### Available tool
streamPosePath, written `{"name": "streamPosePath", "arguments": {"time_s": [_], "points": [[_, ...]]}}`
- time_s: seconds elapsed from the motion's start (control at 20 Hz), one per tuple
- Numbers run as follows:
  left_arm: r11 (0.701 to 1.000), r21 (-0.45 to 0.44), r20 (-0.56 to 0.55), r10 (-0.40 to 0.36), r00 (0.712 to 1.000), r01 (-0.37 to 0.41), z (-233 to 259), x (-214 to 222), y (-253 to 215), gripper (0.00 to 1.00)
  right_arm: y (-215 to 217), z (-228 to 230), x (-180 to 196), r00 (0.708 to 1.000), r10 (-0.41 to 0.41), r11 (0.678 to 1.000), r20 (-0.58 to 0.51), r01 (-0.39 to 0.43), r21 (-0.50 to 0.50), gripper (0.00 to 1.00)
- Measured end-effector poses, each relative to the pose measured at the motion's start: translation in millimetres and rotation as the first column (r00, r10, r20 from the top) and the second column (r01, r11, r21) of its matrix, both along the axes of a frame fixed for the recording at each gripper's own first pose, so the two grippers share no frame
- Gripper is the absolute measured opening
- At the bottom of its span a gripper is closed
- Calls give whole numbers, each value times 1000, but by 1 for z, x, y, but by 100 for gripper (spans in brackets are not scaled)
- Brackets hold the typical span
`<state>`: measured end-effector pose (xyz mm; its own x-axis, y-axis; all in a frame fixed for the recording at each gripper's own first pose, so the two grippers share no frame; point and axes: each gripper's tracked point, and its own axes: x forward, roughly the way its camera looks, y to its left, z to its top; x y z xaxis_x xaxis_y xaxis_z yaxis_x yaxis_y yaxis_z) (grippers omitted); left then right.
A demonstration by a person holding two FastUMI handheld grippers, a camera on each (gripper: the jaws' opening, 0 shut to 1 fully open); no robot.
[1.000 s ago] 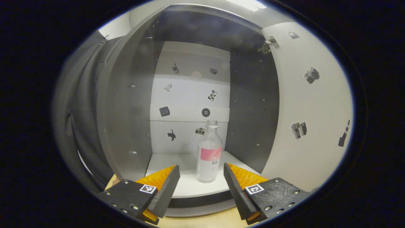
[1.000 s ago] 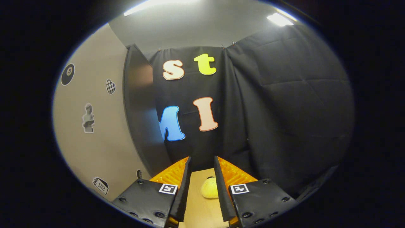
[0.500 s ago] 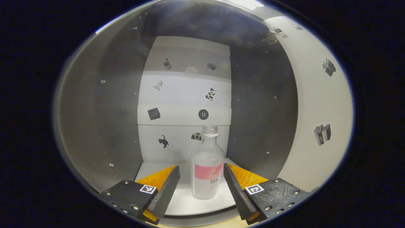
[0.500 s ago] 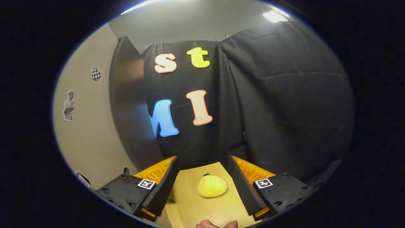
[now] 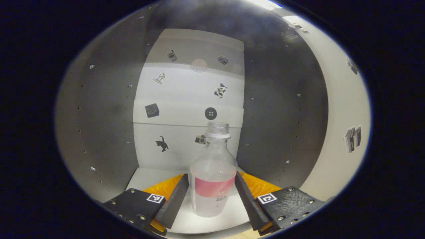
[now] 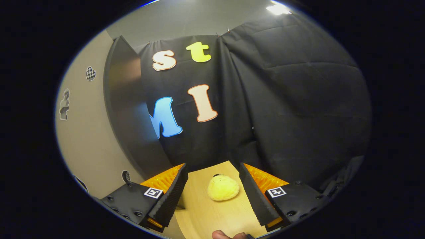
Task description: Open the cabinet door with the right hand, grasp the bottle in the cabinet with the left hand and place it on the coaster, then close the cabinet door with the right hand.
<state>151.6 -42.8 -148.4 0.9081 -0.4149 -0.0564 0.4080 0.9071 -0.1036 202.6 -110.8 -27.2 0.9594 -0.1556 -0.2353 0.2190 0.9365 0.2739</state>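
The left gripper (image 5: 212,192) reaches into the cabinet (image 5: 109,109) with its fingers spread on either side of the bottle (image 5: 214,176), apparently lined up to close on the body just at the pink label; whether the fingers touch the plastic yet I cannot tell. The bottle stands upright on the white shelf (image 5: 146,174), in front of a pale back panel dotted with stickers. The door (image 5: 338,132) hangs open at the right. The right gripper (image 6: 212,189) is released and empty above the wooden table (image 6: 202,212), where a yellow soft toy (image 6: 223,188) lies before the black cloth wall
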Motion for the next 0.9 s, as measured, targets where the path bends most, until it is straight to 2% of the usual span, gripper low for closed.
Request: {"name": "streamPosePath", "arguments": {"time_s": [0.35,0.5,0.6,0.9], "points": [[1000,17,27,-2,1000,1,7,0,-2,86,-5,-10,-1,999,-6,1000,-32,6,-17,98],[1000,20,23,2,1000,-2,3,5,-2,82,-1,-15,-1,999,8,1000,-45,-8,-4,98],[1000,15,23,6,1000,-6,5,5,-2,75,-1,-18,-3,998,12,1000,-54,-12,-11,98],[999,-19,26,-28,999,28,8,-9,-4,73,-8,-15,-12,998,-8,1000,-56,7,-20,98]]}}
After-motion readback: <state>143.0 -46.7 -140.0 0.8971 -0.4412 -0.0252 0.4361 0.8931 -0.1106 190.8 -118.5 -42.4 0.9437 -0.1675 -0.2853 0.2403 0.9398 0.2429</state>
